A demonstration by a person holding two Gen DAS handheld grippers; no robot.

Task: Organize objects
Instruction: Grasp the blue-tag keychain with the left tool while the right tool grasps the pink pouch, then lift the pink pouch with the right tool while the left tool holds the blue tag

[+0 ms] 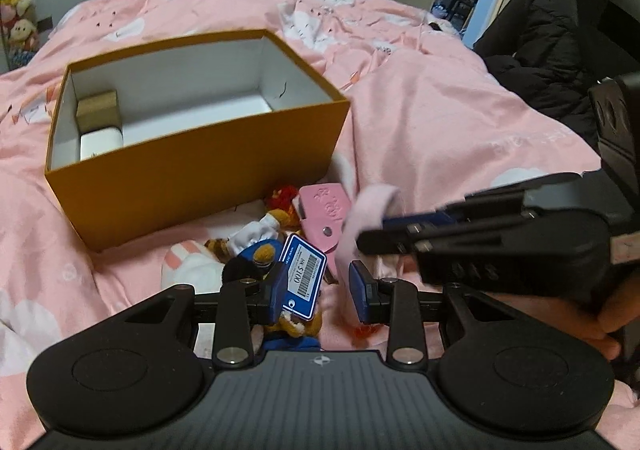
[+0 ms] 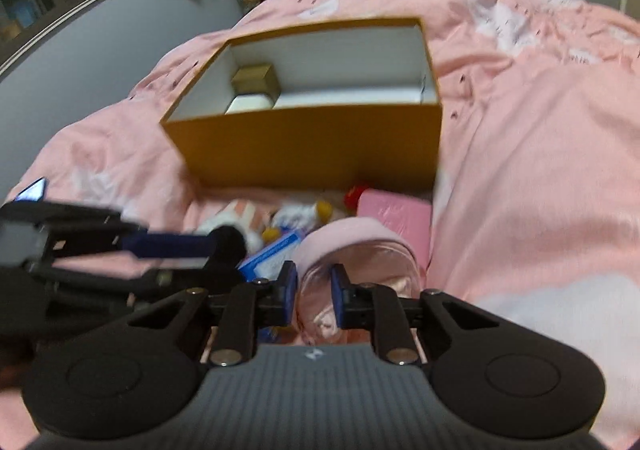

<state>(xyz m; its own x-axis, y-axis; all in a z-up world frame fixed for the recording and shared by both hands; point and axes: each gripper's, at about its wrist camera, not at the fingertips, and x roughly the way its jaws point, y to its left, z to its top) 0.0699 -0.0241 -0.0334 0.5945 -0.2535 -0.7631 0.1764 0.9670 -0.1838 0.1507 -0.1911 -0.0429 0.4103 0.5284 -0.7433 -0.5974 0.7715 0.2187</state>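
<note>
Gripping: pink fabric piece, a soft band with a glossy lining, pinched between the pads of the right tongs; jaws nearly together, cloth bulging up and out above them.
Reason for hold: probably taken at a fold so the limp cloth lifts as one bundle rather than trailing.
Place of fabric: directly ahead of the right tongs, just right of the left tongs, draping over the heap.
Left tongs: partly spread, pads straddling the blue price tag and the plush toy it belongs to; tag resting against the left pad, gap at the right pad, so no clamp evident; likely waiting or steadying the heap.
Heap: pink snap pouch, red tuft and a white-and-pink plush lying just beyond both tongs, touching one another, apparently gathered for sorting.
Orange box: lid off, standing beyond the heap, ahead and left of the left tongs; near wall just behind the toys, handy as a drop target.
Inside box: small brown box and a white item tucked in the far-left corner, remaining floor bare.
Bed: pink cover under everything, rumpled right of the box.
Risk: loose cloth could snag the tag when lifted.
</note>
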